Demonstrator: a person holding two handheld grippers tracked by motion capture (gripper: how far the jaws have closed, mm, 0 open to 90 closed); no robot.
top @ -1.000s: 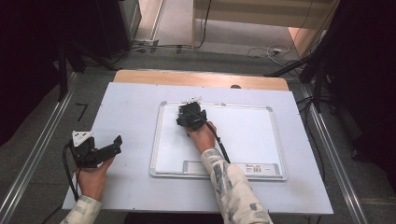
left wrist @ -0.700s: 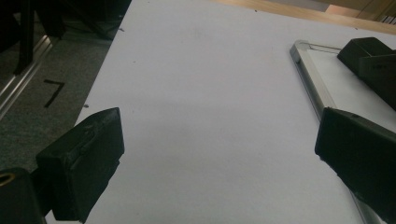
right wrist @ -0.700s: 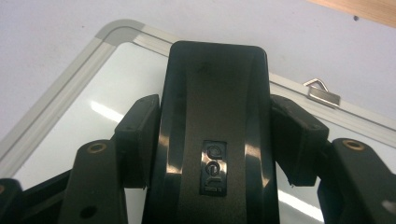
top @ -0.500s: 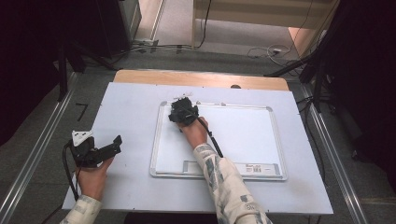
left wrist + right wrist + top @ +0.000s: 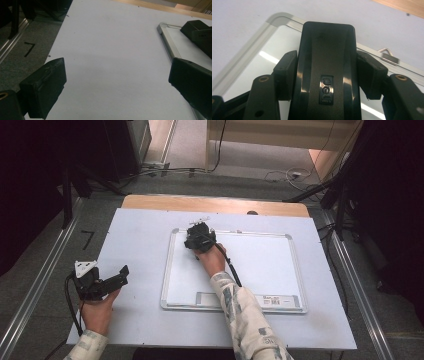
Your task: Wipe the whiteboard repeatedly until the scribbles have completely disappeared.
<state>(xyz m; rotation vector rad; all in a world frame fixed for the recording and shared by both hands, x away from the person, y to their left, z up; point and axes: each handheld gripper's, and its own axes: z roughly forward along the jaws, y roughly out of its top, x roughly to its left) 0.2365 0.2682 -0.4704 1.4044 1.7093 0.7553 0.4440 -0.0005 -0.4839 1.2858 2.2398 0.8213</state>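
Right gripper (image 5: pixel 199 240) clamped on a black whiteboard eraser (image 5: pixel 326 72), jaws pressed against both its long sides in the right gripper view. Eraser has a small embossed logo plate on top. It sits at the whiteboard's (image 5: pixel 260 270) far-left corner, over the white surface just inside the rounded aluminium frame; whether it touches the board, can't tell. A metal hanger clip (image 5: pixel 387 53) sticks out from the frame's far edge, just beyond the eraser. Board surface looks blank, with a label strip along the near edge.

Left gripper (image 5: pixel 107 281) held above the near-left part of the white table (image 5: pixel 140 235), well apart from the board, jaws wide apart with nothing between them. In the left gripper view, bare tabletop between the jaws, board's frame corner (image 5: pixel 165 32) at right, the right gripper (image 5: pixel 198 31) over it.
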